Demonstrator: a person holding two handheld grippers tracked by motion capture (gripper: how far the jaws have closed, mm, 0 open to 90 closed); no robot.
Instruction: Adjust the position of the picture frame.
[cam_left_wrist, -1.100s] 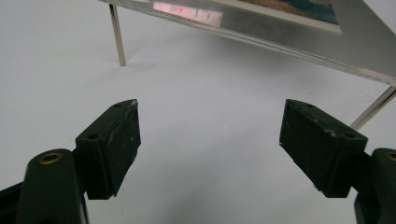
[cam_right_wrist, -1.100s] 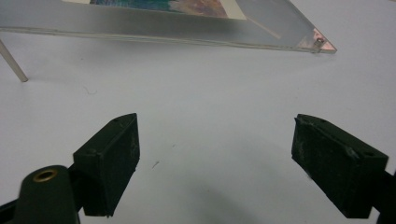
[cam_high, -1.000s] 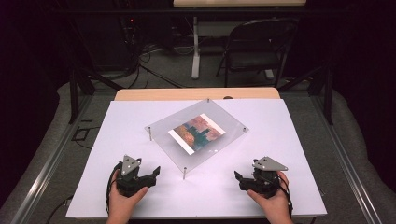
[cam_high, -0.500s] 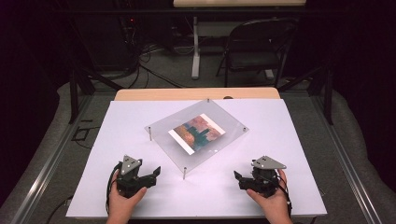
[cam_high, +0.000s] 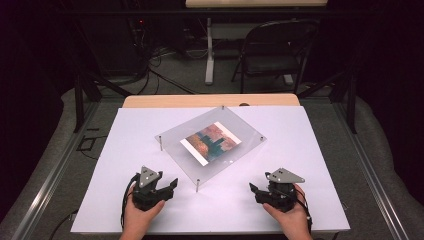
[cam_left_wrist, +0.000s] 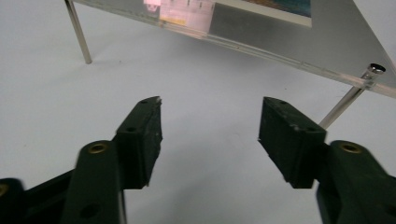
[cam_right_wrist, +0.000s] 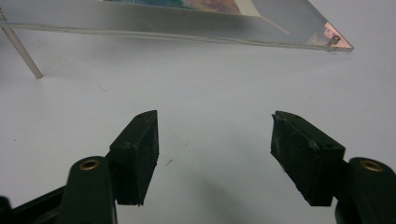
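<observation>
Acrylic frame (cam_high: 212, 142) between both claws

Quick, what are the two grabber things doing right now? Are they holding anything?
Left gripper: open, holding nothing; its jaws have just been closing a bit.
Right gripper: open, holding nothing; its jaws have just been closing a bit too.

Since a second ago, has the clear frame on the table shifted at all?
No. The clear frame sits in the same spot and at the same angle against the white table's edges.
</observation>
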